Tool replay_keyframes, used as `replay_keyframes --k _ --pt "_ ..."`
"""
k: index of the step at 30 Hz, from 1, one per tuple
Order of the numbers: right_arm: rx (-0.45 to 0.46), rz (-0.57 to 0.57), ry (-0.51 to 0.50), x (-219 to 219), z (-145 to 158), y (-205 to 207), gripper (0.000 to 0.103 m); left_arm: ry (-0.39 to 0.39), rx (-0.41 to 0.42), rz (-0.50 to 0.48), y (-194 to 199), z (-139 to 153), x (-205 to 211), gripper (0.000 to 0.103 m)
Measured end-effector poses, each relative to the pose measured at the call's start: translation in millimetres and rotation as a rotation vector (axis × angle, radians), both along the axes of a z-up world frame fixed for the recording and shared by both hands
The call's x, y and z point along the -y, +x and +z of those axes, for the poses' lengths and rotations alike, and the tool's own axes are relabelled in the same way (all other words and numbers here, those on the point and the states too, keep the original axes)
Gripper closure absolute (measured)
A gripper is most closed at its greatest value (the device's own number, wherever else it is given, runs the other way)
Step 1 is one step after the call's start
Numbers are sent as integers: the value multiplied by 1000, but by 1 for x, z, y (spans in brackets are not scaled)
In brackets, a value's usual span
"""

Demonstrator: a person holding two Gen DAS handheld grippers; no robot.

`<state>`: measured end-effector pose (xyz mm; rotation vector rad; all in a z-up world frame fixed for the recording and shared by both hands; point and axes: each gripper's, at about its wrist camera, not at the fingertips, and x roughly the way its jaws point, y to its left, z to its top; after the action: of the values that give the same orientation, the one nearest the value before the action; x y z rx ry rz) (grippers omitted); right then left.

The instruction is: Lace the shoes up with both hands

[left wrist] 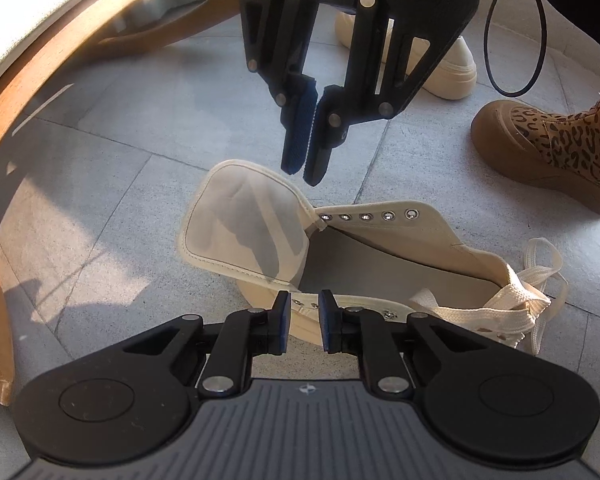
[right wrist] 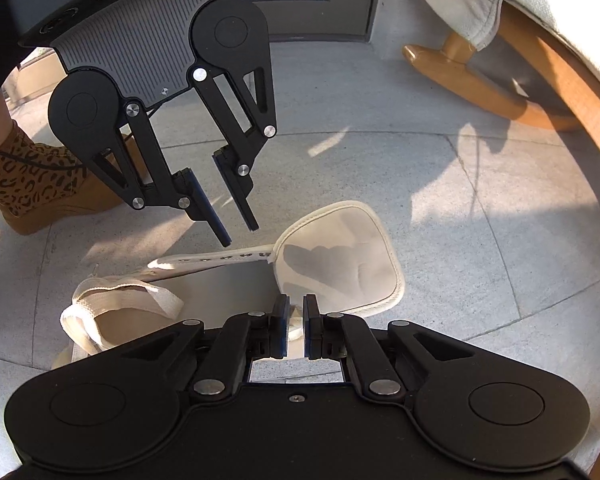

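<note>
A cream canvas high-top shoe (left wrist: 380,248) lies on its side on the stone floor, its tongue (left wrist: 240,224) folded out flat. The upper flap shows a row of bare metal eyelets (left wrist: 376,216). A flat cream lace (left wrist: 500,308) lies bunched at one end of the shoe. My left gripper (left wrist: 304,320) hovers over the near eyelet flap, open, with nothing between its pads. My right gripper (left wrist: 306,174) hangs above the tongue's far edge, its pads a narrow gap apart and gripping nothing. From the right wrist, the right gripper (right wrist: 296,328) sits over the tongue (right wrist: 340,256), with the left gripper (right wrist: 239,234) beyond the shoe and the lace (right wrist: 112,300) at left.
A person's leopard-print boot (left wrist: 560,148) and a cream shoe (left wrist: 448,76) stand on the floor beyond the high-top. A black cable loop (left wrist: 516,40) hangs at upper right. A wooden chair frame (left wrist: 60,60) with a pale cushion curves round the left; its rocker foot (right wrist: 480,80) rests nearby.
</note>
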<state>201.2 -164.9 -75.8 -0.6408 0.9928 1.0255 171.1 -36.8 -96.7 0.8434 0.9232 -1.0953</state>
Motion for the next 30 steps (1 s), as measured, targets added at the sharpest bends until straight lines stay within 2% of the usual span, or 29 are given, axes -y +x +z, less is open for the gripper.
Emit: replay_keyframes --k 2,4,9,11,12,15,16,18,19,20,23,30 --pt "-11 -52 -12 5 -3 7 78 -8 -19 49 9 0 -2 64" --pt "-35 -88 -5 10 -6 13 71 -23 -30 87 17 0 -4 58" --pt "-99 -162 11 15 -16 28 68 -37 -86 139 38 -2 -2 56" --pt "-129 -186 23 15 -20 34 58 -45 -119 145 43 -4 -1 55" --pt "-152 -196 37 15 -22 37 57 -50 -142 153 46 -7 0 55" --pt "-209 -171 123 16 -22 37 58 -74 -175 154 47 -8 0 55" --pt "-198 -158 140 16 -21 35 60 -85 -172 143 45 -8 0 55" --pt "-161 -130 137 15 -18 29 72 -96 -151 105 39 -6 0 56" --pt "-143 -116 133 15 -16 27 84 -95 -140 87 36 -5 1 57" --pt "-132 -106 130 16 -15 25 88 -93 -129 69 34 -4 2 59" --pt "-128 -85 131 19 -12 21 93 -88 -102 13 25 -1 5 66" --pt "-180 28 101 16 -11 -2 94 -64 -109 -121 2 1 11 67"
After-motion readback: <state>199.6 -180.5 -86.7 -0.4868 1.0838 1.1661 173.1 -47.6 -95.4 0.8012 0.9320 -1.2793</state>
